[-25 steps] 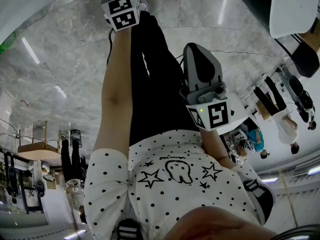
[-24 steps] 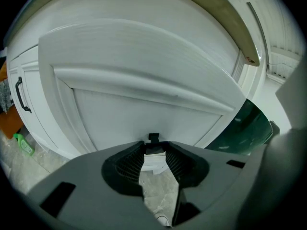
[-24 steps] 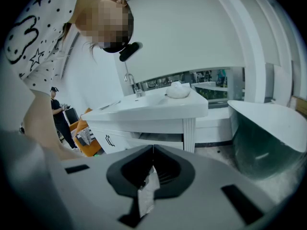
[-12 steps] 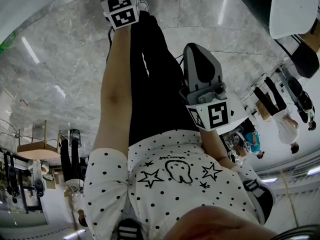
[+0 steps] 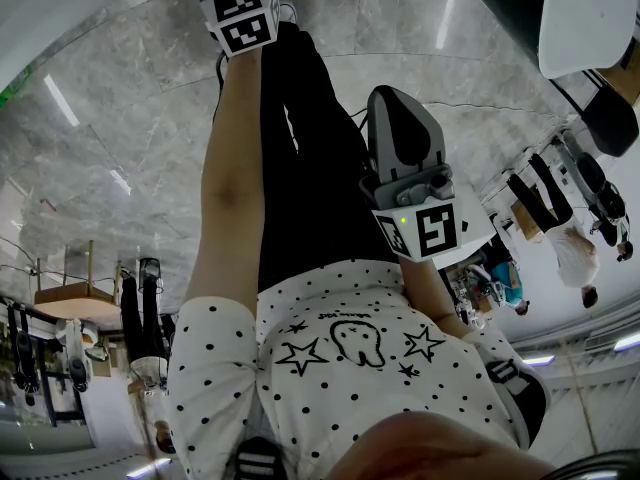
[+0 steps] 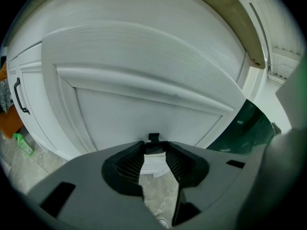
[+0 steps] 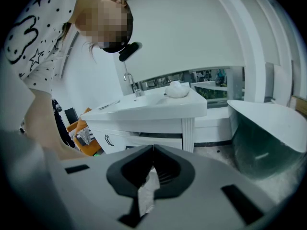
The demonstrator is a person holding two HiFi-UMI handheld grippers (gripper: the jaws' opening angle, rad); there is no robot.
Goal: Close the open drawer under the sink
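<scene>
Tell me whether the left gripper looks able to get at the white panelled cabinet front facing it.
Probably yes: the white panelled cabinet front fills the left gripper view just beyond the left gripper, whose jaws stand apart, and nothing shows in the way.

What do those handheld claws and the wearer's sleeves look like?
The left claw and right claw are grey plastic shells with black ribbed pads. Each carries a white cube printed with black square markers and a small green light. The person wears a white short-sleeved top with black dots and stars.
</scene>
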